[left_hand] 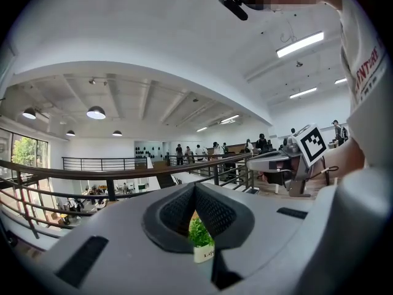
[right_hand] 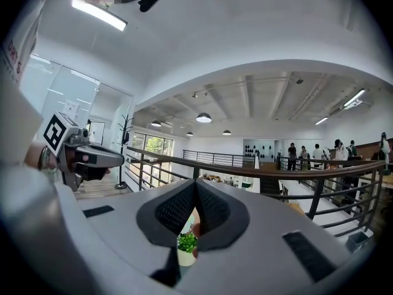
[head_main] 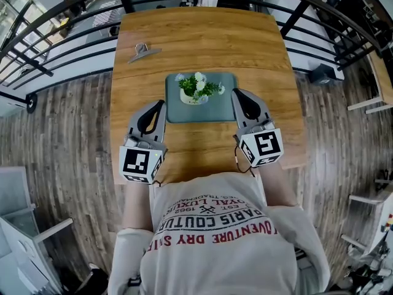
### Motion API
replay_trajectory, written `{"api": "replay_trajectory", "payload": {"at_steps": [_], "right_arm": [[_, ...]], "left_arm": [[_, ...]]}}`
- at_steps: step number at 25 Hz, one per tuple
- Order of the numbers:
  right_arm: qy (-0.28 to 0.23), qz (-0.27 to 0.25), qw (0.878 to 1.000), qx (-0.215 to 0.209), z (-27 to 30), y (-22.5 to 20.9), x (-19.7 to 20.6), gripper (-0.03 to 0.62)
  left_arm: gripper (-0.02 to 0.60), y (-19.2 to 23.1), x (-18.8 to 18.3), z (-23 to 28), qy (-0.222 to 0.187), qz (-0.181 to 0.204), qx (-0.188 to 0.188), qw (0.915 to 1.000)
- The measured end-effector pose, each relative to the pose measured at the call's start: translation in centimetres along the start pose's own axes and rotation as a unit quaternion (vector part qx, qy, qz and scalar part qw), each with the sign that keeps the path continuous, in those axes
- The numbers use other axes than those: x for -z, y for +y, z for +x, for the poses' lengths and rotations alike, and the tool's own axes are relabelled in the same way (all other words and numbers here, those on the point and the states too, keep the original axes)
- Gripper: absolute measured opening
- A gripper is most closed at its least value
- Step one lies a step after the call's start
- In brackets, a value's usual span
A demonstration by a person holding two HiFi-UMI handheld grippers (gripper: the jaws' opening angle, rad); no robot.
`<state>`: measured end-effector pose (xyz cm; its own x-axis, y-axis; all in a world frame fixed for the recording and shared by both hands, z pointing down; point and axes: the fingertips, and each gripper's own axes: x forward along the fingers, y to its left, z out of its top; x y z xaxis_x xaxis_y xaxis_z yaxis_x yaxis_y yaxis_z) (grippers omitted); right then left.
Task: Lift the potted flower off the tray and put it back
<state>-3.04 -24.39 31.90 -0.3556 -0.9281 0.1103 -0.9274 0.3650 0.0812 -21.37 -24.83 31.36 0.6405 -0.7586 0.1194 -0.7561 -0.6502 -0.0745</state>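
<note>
The potted flower (head_main: 198, 90) stands upright on the grey-green tray (head_main: 218, 112), towards the tray's far edge and a little left of its middle (white blooms over green leaves, in a small white pot). The tray lies flat on the wooden table (head_main: 196, 35), roughly midway across it and on the half nearer to us.

We hold the left gripper (head_main: 161, 103) just beside the tray's left edge and the right gripper (head_main: 236, 93) just beside its right edge. Both point away from us, with the pot between them and apart from each. From the head view we cannot tell whether either tip touches the tray.

In the left gripper view the two dark ribbed pads (left_hand: 215, 211) meet at their tips with nothing pinched, and the flower shows beyond them through the gap below the tips. In the right gripper view the jaws are likewise pressed together and empty, with the flower low down beyond them.

A grey metal clip (head_main: 144, 52) lies on the far left part of the table, well apart from the tray. A dark railing (head_main: 61, 17) curves round beyond the table's far end
</note>
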Motion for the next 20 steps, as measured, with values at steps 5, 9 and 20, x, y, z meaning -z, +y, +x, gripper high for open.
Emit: {"api": "replay_trajectory", "payload": {"at_steps": [5,9,20], "right_arm": [[-0.001,0.006,1.0,-0.003,-0.2,-0.1,0.2,0.026],[-0.001,0.013,1.0,-0.018,-0.2,0.2,0.4,0.026],[-0.014,0.006,0.998,-0.054,-0.5,1.2,0.2,0.026]], "left_arm": [[0.012,0.2,0.1,-0.2,0.004,0.013,-0.007,0.9999],[0.012,0.8,-0.1,-0.5,0.005,0.009,-0.019,0.9998],[0.012,0.2,0.5,-0.3,0.018,0.008,-0.018,0.9997]]}}
